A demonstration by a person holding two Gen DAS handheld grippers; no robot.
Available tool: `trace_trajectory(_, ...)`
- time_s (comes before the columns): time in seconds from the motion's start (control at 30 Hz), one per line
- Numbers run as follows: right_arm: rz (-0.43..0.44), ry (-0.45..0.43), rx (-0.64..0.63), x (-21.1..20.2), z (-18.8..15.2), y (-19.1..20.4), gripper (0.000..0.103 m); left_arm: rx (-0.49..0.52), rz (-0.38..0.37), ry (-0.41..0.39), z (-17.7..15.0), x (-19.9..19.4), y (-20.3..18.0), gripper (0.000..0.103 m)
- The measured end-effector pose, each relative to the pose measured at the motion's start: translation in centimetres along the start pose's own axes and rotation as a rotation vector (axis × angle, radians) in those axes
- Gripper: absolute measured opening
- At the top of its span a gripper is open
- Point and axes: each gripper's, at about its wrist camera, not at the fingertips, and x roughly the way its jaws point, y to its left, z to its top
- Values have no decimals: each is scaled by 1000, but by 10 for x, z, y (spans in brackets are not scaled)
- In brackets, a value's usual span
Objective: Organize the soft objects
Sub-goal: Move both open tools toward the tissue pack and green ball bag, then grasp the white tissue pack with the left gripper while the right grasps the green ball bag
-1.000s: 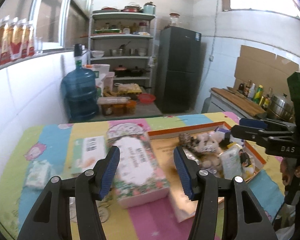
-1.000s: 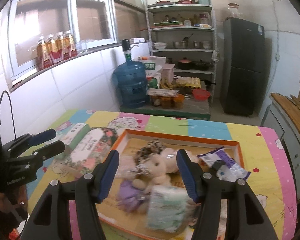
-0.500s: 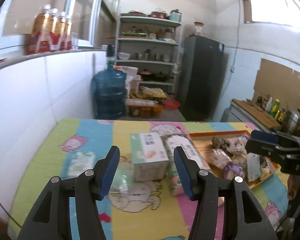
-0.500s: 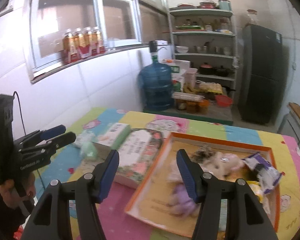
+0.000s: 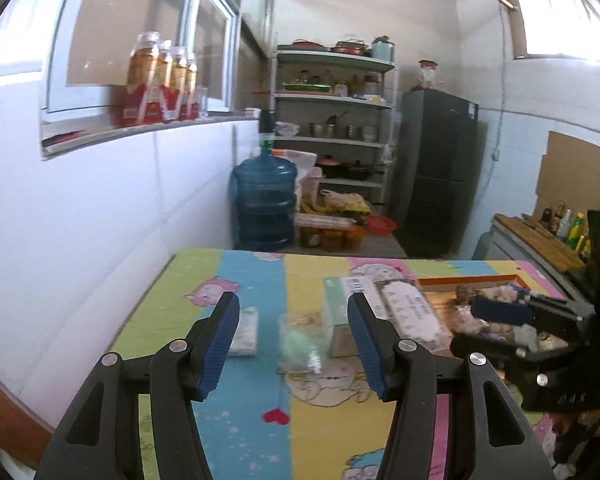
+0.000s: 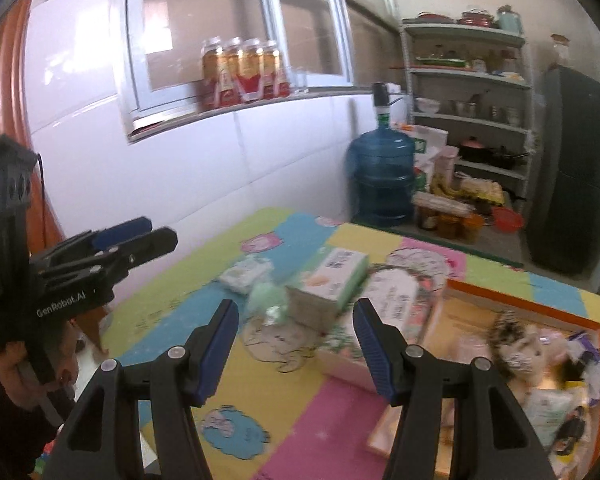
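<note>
Both grippers spread wide, empty: left gripper (image 5: 293,336) above the mint-green soft packet (image 5: 300,341) on the cartoon mat (image 5: 256,280); right gripper (image 6: 296,338) nearby. White tissue pack (image 5: 245,330) beside it. Plush toys (image 6: 540,350) lie in the orange tray (image 6: 512,300).

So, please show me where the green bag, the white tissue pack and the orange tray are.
green bag (image 5: 300,342), left wrist view, middle of its body
white tissue pack (image 5: 246,330), left wrist view, top face
orange tray (image 6: 520,306), right wrist view, far rim
</note>
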Motion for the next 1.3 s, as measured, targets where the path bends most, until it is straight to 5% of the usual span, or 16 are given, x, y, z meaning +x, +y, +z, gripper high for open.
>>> trace_trajectory(0.63, 120, 135, -9, 84, -6, 43, 59, -68, -33, 71, -19, 60, 61, 60)
trace_trajectory(1.3, 21, 241, -48, 168, 5, 52, 59, -62, -96, 152, -21, 141, 93, 60)
